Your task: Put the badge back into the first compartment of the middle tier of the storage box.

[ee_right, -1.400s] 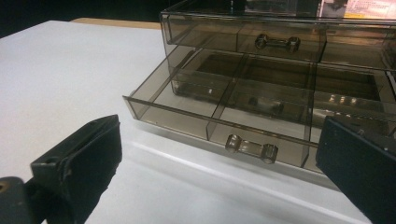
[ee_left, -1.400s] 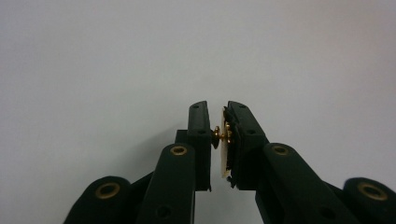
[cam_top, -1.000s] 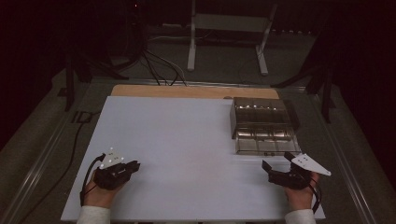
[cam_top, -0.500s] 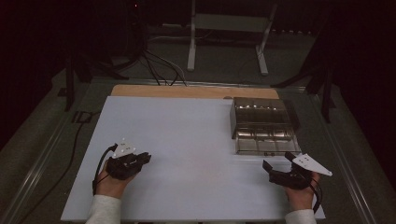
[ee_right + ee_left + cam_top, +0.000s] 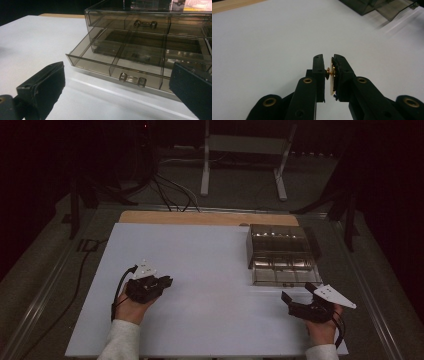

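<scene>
At the lower left of the high view, the left gripper (image 5: 167, 281) lies low over the white table (image 5: 200, 260), aimed toward the right of the frame and slightly up it, the person's left hand (image 5: 131, 306) wrapped behind it and a pale sleeve (image 5: 120, 345) running in from the bottom edge. In the left gripper view its jaws are clenched on a small brass-coloured stud (image 5: 329, 71) with a thin pale disc, pinched at centre frame; the stud's short axis runs across the frame from one jaw to the other, its rounded head toward the left jaw, the disc flat against the right one.

Right of centre in the high view stands the smoked clear drawer box (image 5: 280, 247), its long axis across the frame, lower drawer (image 5: 112, 62) pulled out toward the bottom edge.

At the lower right, the right gripper (image 5: 295, 301) points toward the upper left, at the box, held from behind by the right hand (image 5: 322, 330). In the right gripper view its jaws stand wide apart with nothing between them, the drawer's handle (image 5: 132, 79) just ahead.
</scene>
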Demonstrator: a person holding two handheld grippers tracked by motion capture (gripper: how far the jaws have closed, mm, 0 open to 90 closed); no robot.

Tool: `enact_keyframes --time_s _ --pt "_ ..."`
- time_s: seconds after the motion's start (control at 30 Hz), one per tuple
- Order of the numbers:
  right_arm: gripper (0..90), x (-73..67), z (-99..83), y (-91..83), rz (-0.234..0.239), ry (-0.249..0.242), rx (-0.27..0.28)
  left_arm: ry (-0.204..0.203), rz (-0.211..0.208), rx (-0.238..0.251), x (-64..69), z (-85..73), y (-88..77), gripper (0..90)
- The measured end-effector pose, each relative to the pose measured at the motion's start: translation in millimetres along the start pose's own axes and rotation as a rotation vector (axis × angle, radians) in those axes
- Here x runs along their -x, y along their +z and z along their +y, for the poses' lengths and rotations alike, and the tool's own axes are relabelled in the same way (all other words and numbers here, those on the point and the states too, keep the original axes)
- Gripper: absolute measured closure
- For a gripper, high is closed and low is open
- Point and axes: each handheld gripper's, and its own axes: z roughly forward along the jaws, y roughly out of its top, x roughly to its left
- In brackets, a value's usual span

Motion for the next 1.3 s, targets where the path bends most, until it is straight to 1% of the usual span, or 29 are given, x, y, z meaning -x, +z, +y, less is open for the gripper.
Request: enact_keyframes --time_s 0.17,0.43,0.63,0.77,0.93,1.03,1.3 --pt "0.7 0.8 0.0 -0.5 0.0 0.004 0.002 0.01 -0.012 0.004 3.4 9.9 9.2 82.1" --pt "0.7 1.6 0.3 -0.8 0.004 0.009 0.008 0.038 -0.027 0.011 7.1 27.1 23.4 82.1" --pt "0.7 2.1 0.0 -0.5 0.004 0.011 0.008 0.039 -0.043 0.034 9.7 37.5 30.3 82.1" --pt "0.7 2.2 -0.1 -0.4 0.005 0.012 0.008 0.052 -0.053 0.037 13.0 44.7 35.6 82.1" --pt "0.7 2.5 -0.4 -0.2 0.006 0.014 0.008 0.053 -0.069 0.045 15.4 52.0 40.9 82.1" --pt "0.7 2.5 -0.4 0.0 0.007 0.015 0.007 0.068 -0.076 0.044 18.7 59.5 45.6 82.1" --pt "0.7 2.4 -0.4 0.1 0.007 0.017 0.007 0.083 -0.095 0.049 26.0 71.0 54.2 82.1"
